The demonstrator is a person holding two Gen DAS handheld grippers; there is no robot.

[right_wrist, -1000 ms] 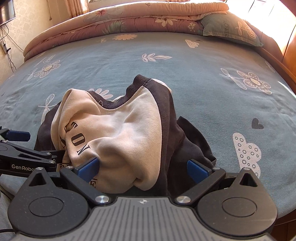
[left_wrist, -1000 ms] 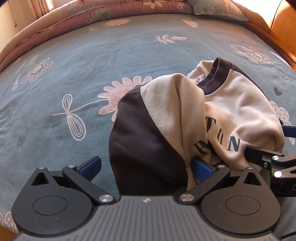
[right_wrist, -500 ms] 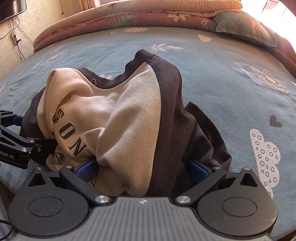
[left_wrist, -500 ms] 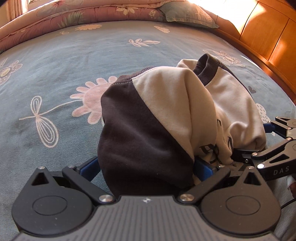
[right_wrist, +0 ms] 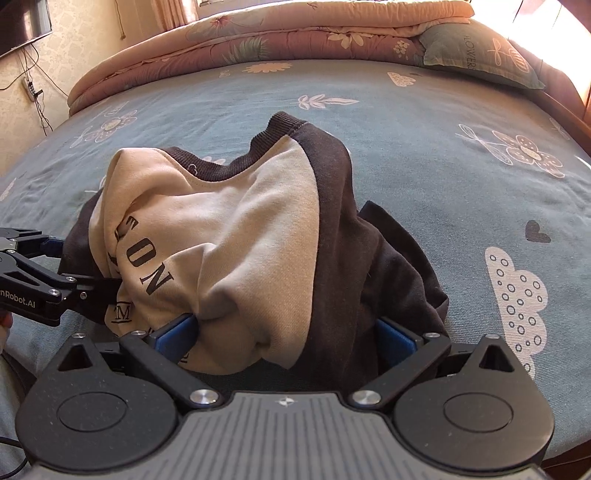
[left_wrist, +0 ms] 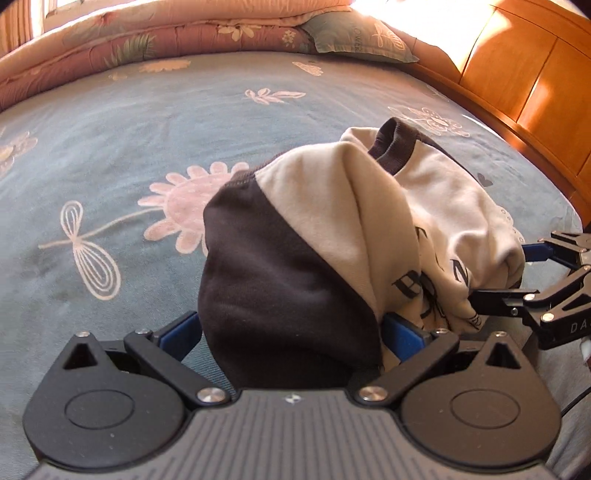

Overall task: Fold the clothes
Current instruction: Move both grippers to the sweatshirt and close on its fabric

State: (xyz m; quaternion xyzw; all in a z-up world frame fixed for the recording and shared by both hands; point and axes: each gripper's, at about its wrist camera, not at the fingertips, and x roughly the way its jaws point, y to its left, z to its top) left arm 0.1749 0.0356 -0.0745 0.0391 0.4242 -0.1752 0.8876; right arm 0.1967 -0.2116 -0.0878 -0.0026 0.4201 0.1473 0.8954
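Observation:
A cream and dark brown sweatshirt [left_wrist: 332, 221] with black lettering lies bunched in a heap on the bed, its dark ribbed collar [right_wrist: 280, 129] standing up at the top. My left gripper [left_wrist: 291, 332] is open, its blue pads wide apart with the dark sleeve side of the sweatshirt filling the gap. Open too, my right gripper [right_wrist: 284, 332] has cream and dark cloth [right_wrist: 236, 240] mounded between its pads. Each gripper shows in the other's view: the right gripper [left_wrist: 506, 273] at the printed side, the left gripper [right_wrist: 81, 264] by the lettering.
The bed wears a blue-grey sheet [left_wrist: 147, 129] printed with flowers. A folded pink quilt [right_wrist: 295, 33] and a green pillow [right_wrist: 480, 48] lie at the far end. A wooden headboard [left_wrist: 517, 74] runs along the right. A TV and cables [right_wrist: 22, 22] hang on the left wall.
Both grippers have come in closer to the sweatshirt and tipped upward. The cloth now stands higher and fills more of the gap between each pair of fingers.

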